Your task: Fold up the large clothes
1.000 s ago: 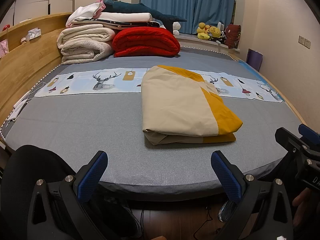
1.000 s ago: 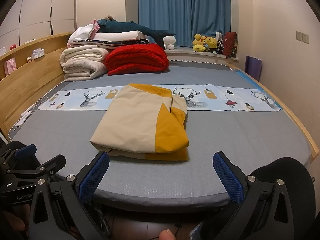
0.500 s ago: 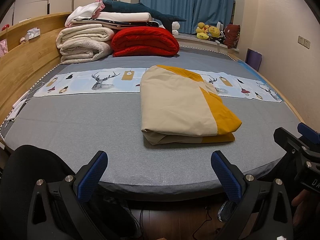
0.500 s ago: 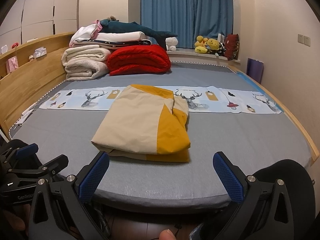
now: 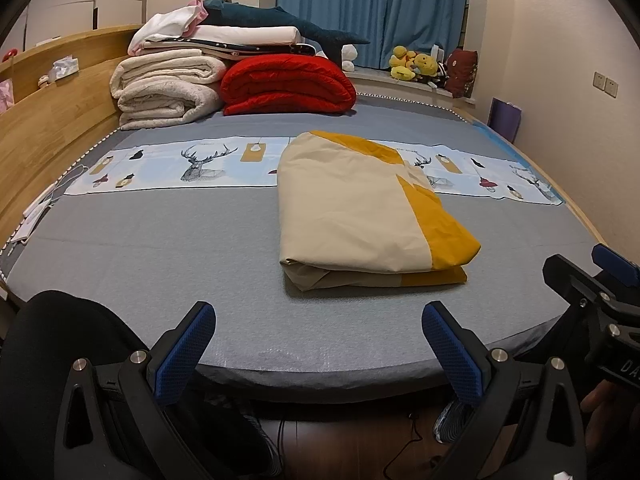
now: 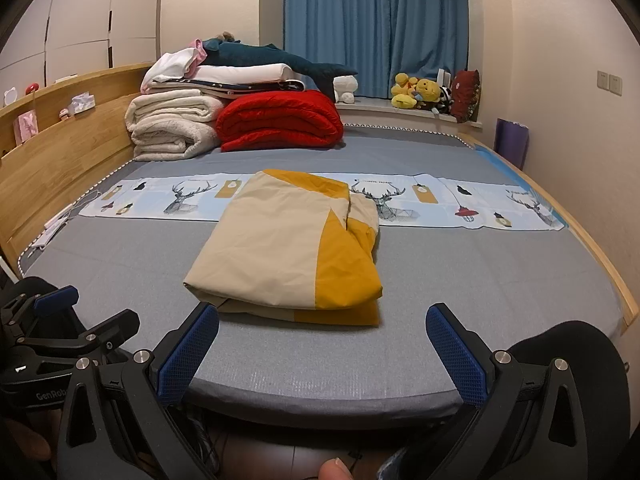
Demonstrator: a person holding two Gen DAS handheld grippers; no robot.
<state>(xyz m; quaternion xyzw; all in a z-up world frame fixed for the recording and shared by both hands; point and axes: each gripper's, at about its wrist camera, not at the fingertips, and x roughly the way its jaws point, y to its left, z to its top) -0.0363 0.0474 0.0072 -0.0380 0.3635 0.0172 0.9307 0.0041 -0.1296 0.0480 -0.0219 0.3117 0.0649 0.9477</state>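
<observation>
While the left gripper (image 5: pixel 318 338) hangs at the bottom of its own view, jaws spread wide and holding nothing, the folded cream-and-yellow garment (image 5: pixel 360 208) lies flat on the grey bed (image 5: pixel 140 248), right of centre and well clear of the blue pads. Nothing sits between the fingers and the cloth except bare mattress. Behind the garment a deer-print strip (image 5: pixel 180 164) runs across the frame, its middle covered by the fold's far end. Upper left, rolled white blankets (image 5: pixel 168 92) touch a red quilt (image 5: pixel 288 88), with a dark plush shark (image 5: pixel 280 20) on top. Yellow soft toys (image 5: pixel 414 66) line the sill under the blue curtain (image 5: pixel 372 8). The other tool shows at the right edge.

From the right wrist, the right gripper (image 6: pixel 322 342) is likewise wide open and empty at the bottom. The garment (image 6: pixel 276 256) sits at centre, its near edge just beyond the left pad (image 6: pixel 188 354). The left gripper (image 6: pixel 72 320) shows at lower left, above the bed's near edge.
</observation>
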